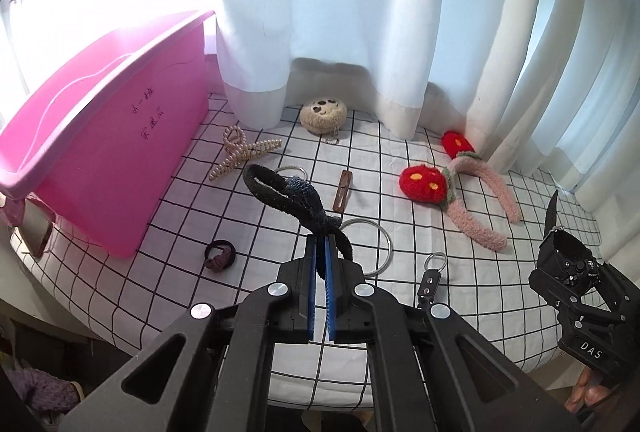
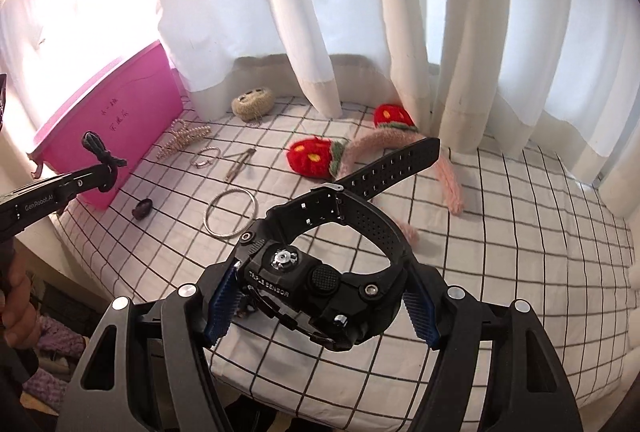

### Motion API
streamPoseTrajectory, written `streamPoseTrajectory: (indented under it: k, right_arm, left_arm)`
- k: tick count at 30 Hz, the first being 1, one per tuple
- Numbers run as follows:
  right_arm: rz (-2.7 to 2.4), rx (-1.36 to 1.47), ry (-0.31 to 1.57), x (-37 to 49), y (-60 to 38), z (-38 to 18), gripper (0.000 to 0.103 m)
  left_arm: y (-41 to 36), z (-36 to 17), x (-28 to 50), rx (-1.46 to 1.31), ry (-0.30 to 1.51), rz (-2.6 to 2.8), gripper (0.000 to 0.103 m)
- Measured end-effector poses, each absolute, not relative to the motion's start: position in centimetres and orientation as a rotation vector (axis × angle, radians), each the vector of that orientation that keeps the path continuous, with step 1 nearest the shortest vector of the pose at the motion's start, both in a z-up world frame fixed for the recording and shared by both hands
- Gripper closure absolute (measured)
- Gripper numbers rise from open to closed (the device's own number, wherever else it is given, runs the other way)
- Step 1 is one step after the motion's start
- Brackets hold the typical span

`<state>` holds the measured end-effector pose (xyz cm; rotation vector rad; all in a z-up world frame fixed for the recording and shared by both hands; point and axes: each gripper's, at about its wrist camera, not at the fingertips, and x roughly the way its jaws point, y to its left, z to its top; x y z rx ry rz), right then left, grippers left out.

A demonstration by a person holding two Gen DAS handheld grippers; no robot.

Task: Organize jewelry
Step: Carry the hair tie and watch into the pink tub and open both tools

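Watch sits clamped by its case between the spread pads of the right hand-held gripper, strap sticking up and away, above the checked desk. Left hand-held gripper, pressed together, pinches a black hair tie off the cloth. Beyond lie a metal ring, a pearl hair claw, a strawberry headband and, leftward, a pink box.

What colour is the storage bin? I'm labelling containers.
Bright pink; the storage bin shows best in the left wrist view.
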<state>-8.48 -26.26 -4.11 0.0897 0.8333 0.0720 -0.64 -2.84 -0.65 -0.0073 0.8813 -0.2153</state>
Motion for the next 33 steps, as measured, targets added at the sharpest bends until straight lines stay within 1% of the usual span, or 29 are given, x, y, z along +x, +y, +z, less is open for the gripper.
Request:
streamPoseTrajectory:
  k: [4,9,16,20,25,33]
  right_arm:
    - [0.199,0.032,0.777,-6.7,-24.0,-1.0,0.035]
    - [0.376,-0.015,0.705,-3.8,-19.1,3.0,0.035]
    - [0.550,-0.036,0.632,1.8,-9.8,7.2,0.035]
    - [0.606,-0.033,0.628,5.8,-4.3,8.7,0.035]
    - [0.637,-0.070,0.649,10.7,2.5,9.3,0.035]
    - [0.650,-0.112,0.803,18.2,9.4,6.3,0.035]
  left_arm:
    - [-0.8,2.5,-1.9,-0.046,0.832,-0.131,0.098]
    - [3.9,6.0,-3.0,-0.099,0.777,-0.005,0.098]
    - [12.2,8.6,-0.6,-0.131,0.737,0.115,0.098]
    - [16.7,9.2,2.8,-0.155,0.741,0.128,0.098]
    - [21.5,8.8,7.5,-0.165,0.769,0.131,0.098]
    - [26.8,5.4,13.4,-0.181,0.901,0.127,0.098]
